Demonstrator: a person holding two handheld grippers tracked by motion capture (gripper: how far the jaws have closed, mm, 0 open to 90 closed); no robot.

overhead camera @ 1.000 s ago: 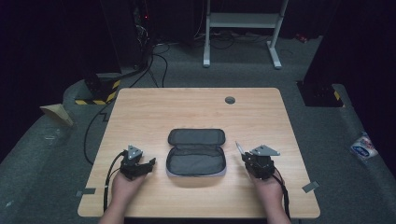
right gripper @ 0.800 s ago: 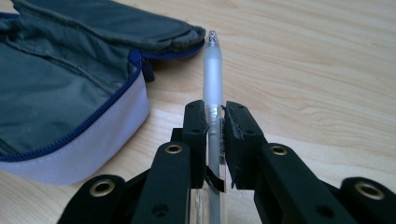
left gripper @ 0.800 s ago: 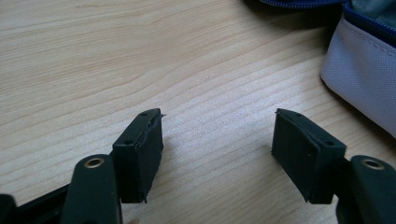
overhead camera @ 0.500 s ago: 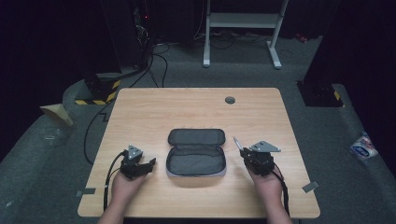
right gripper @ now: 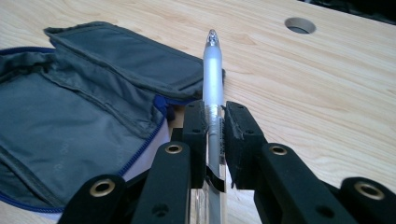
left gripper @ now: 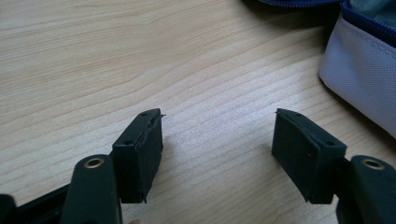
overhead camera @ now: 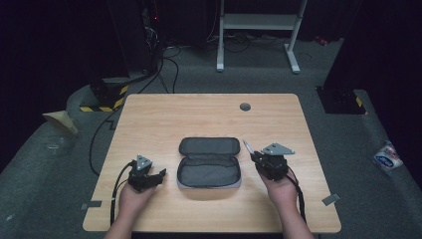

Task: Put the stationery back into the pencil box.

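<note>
A grey pencil case (overhead camera: 209,162) with a blue zipper lies unzipped and spread flat in the middle of the wooden table (overhead camera: 164,117). Just right of the case, my right gripper (overhead camera: 259,157) is shut on a translucent white pen (right gripper: 213,79). The pen (overhead camera: 247,147) sticks out forward past the jaws, above the table. The case's grey lining (right gripper: 70,121) lies to the left in the right gripper view. My left gripper (overhead camera: 160,174) rests on the table left of the case, open, with bare wood between its pads (left gripper: 140,149). The case's pale side wall (left gripper: 359,74) shows at the right.
A round cable hole (overhead camera: 245,106) sits near the table's far edge. Beyond the table are a white desk frame (overhead camera: 259,30), cables on the grey floor, and a yellow-black striped block (overhead camera: 102,99) at the back left. A small packet (overhead camera: 387,155) lies on the floor at the right.
The right gripper with the pen has drifted slightly up and toward the case. The left gripper has stayed where it was.
</note>
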